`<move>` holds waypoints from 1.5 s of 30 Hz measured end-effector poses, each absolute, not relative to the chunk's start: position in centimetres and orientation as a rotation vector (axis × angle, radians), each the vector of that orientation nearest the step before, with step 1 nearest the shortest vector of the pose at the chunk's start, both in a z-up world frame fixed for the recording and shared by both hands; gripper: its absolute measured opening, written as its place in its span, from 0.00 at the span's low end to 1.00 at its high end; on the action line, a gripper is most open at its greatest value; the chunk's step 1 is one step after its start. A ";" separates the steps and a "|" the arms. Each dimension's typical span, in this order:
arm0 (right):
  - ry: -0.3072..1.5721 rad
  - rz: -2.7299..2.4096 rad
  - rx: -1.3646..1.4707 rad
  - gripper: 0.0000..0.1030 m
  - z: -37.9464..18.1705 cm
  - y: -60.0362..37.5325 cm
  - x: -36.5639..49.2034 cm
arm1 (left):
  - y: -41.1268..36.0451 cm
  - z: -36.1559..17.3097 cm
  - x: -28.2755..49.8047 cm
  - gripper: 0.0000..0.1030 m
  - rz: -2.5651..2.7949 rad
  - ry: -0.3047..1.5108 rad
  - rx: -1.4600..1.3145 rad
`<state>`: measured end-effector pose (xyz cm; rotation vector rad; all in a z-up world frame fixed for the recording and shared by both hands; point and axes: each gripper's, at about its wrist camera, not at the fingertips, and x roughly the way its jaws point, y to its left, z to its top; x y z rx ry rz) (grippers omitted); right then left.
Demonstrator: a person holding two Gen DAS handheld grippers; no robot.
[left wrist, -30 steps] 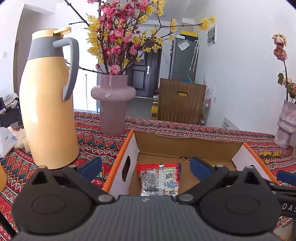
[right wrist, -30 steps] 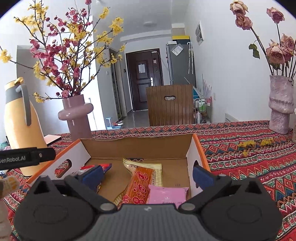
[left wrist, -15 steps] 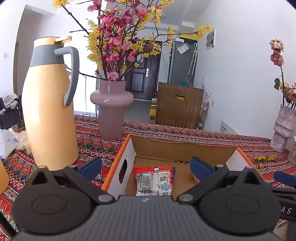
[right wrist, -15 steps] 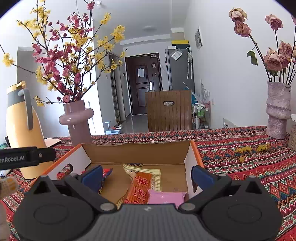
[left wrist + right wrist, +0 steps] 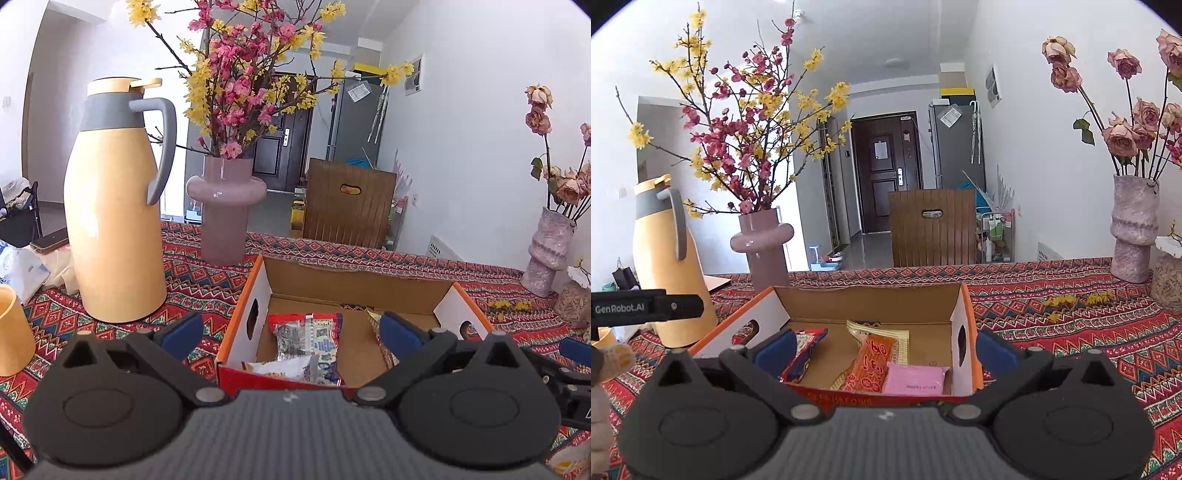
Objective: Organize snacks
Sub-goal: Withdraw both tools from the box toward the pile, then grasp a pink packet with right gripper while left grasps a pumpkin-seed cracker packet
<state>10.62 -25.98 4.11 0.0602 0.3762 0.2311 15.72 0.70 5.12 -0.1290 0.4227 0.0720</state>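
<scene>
An open cardboard box (image 5: 354, 284) (image 5: 871, 302) with orange edges sits on the patterned tablecloth. Inside lie a red-and-silver snack packet (image 5: 308, 334) (image 5: 803, 354), a white packet (image 5: 280, 367), an orange packet (image 5: 868, 363) on a yellow one (image 5: 901, 338), and a pink packet (image 5: 916, 378). My left gripper (image 5: 291, 332) is open and empty, in front of the box's near wall. My right gripper (image 5: 886, 350) is open and empty, also in front of the box. The left gripper's body (image 5: 646, 306) shows at the left of the right wrist view.
A tall yellow thermos jug (image 5: 114, 206) (image 5: 668, 262) and a mauve vase of blossoms (image 5: 225, 206) (image 5: 764, 251) stand left of the box. A yellow cup (image 5: 13, 332) is at the far left. A textured vase of dried roses (image 5: 546, 254) (image 5: 1134, 229) stands at the right.
Both grippers have drawn back and up from the box, so its near wall and more of its contents now show. Both stayed open and empty.
</scene>
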 end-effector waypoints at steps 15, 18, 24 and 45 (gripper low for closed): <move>0.457 0.203 0.064 1.00 1.1 -28.4 5.4 | 1.7 1.9 10.1 1.00 0.051 0.452 -0.056; 0.476 0.193 0.076 1.00 0.3 -28.9 4.8 | 2.0 0.6 9.5 1.00 0.062 0.469 -0.038; 0.510 0.182 0.116 1.00 -1.2 -29.7 3.8 | 2.5 -1.9 8.8 1.00 0.076 0.472 -0.029; 0.592 0.203 0.044 1.00 -2.6 -30.2 3.5 | 3.2 -2.7 9.0 1.00 0.060 0.479 -0.076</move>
